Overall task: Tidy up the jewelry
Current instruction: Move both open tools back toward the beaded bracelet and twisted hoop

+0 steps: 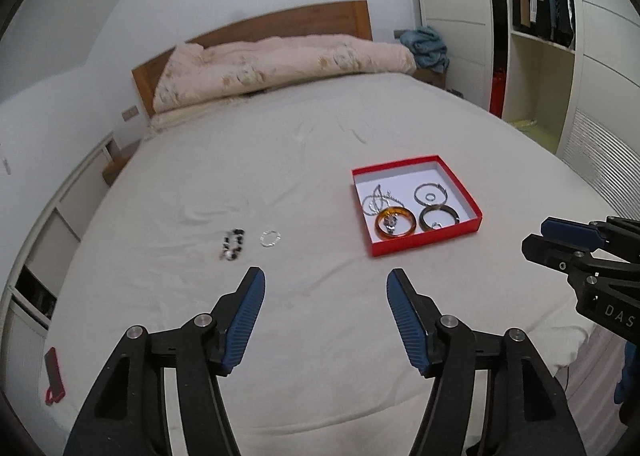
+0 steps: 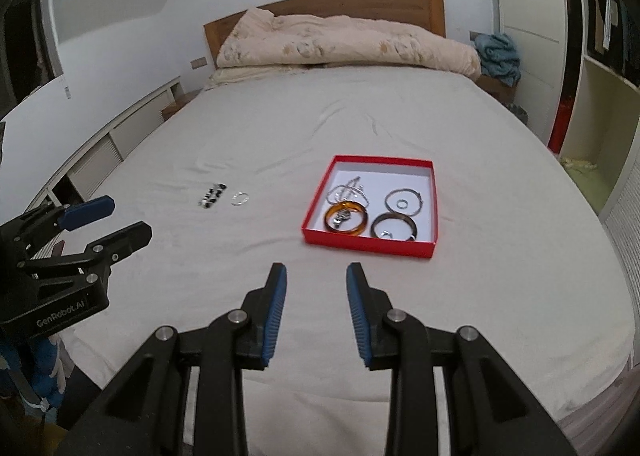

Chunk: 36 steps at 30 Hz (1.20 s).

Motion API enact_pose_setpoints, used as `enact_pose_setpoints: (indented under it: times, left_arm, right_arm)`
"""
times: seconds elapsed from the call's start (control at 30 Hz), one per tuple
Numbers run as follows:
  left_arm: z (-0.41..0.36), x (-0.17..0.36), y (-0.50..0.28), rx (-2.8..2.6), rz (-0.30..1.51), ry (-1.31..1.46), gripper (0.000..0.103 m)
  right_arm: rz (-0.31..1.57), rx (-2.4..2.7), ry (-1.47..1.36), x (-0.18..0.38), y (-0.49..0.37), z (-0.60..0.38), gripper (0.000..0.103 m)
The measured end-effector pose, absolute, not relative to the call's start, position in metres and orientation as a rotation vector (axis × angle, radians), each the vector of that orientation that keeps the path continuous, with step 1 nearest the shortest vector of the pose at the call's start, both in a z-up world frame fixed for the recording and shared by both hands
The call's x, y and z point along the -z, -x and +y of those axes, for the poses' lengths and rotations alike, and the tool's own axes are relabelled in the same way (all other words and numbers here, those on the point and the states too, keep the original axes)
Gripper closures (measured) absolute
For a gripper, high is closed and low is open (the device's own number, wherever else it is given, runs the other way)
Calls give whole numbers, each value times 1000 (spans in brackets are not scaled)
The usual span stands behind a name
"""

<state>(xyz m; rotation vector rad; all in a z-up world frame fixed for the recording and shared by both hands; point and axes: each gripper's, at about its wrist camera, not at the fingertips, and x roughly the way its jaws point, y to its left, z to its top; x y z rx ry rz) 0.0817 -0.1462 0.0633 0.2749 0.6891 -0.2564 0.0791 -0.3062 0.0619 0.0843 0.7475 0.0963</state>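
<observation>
A red box (image 1: pixel 416 202) is sitting open on a bed (image 1: pixel 280 160) covered by a pale sheet, and it is serving as the landmark here. Inside the box are lying an amber bangle (image 1: pixel 394 223), a dark bangle (image 1: pixel 439 218), a thin silver hoop (image 1: pixel 430 193) and a tangle of silver chain (image 1: pixel 376 200). Well to the left of the box, two pieces are lying loose on the sheet: a black beaded bracelet (image 1: pixel 233 244) and, just beside it on the side nearer the box, a small clear ring (image 1: pixel 270 238). The left gripper (image 1: pixel 325 284) is hovering above the sheet short of the box, its fingers spread wide and holding nothing. The right gripper (image 2: pixel 316 276) is hovering in front of the box, fingers likewise parted and empty. The sorting seems mostly done; the next move probably calls for the left gripper reaching toward the loose pieces and pinching one.
</observation>
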Motion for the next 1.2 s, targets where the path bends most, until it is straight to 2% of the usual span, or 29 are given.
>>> enact_pose_setpoints:
  times: [0.73,1.2]
  left_arm:
    - [-68,-101,-8,158,570,-179,27]
    - [-51,-95,-10,123,541,-155,27]
  right_arm:
    - [680,-183,15,-95,-25,-230,68]
    - [703,-226,29,-85,-29,-211,68]
